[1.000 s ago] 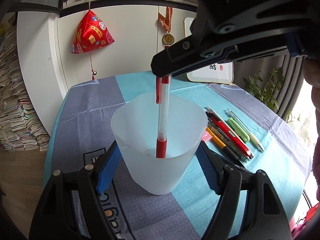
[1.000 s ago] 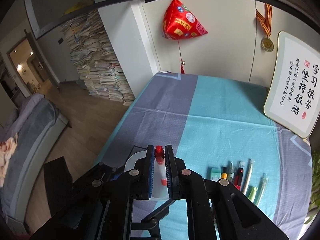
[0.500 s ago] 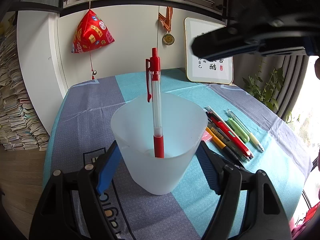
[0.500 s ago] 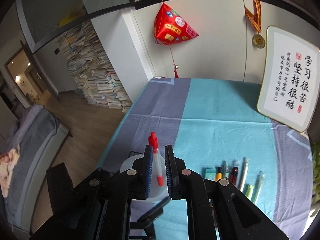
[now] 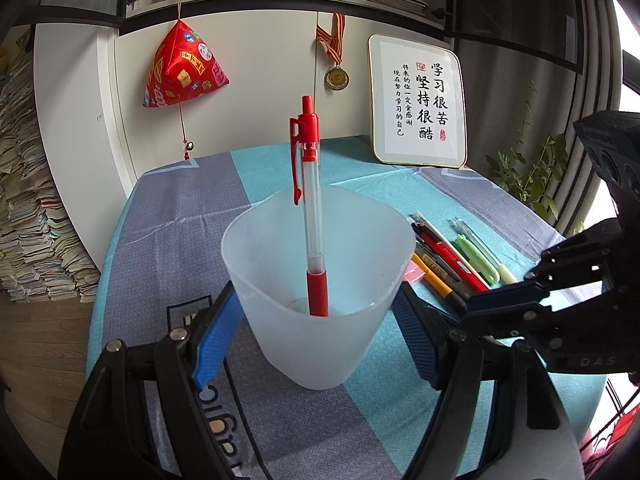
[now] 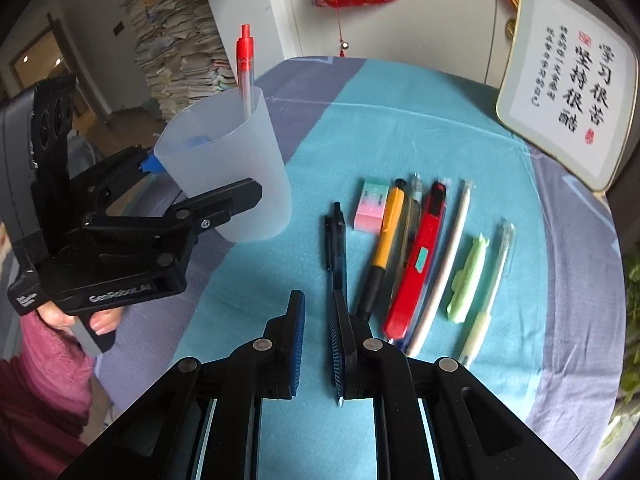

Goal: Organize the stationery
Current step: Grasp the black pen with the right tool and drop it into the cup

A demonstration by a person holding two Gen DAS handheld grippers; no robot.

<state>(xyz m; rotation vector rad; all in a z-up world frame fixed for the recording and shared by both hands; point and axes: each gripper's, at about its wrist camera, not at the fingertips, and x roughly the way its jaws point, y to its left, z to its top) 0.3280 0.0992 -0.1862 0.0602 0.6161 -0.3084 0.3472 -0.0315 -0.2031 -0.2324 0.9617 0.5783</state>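
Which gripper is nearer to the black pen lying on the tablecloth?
Right. The right gripper hangs just over the black pen, fingers slightly apart. The left gripper sits away to the side, clamped around the plastic cup.

Black plastic grippers point(image 6: 316, 344), blue ribbed pads point(image 6: 298, 344), silver screws, pink sleeve point(image 6: 48, 364)

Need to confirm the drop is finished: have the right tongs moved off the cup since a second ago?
Yes. The right tongs have left the red pen in the cup and swung right and down, now low over the black pen on the tablecloth.
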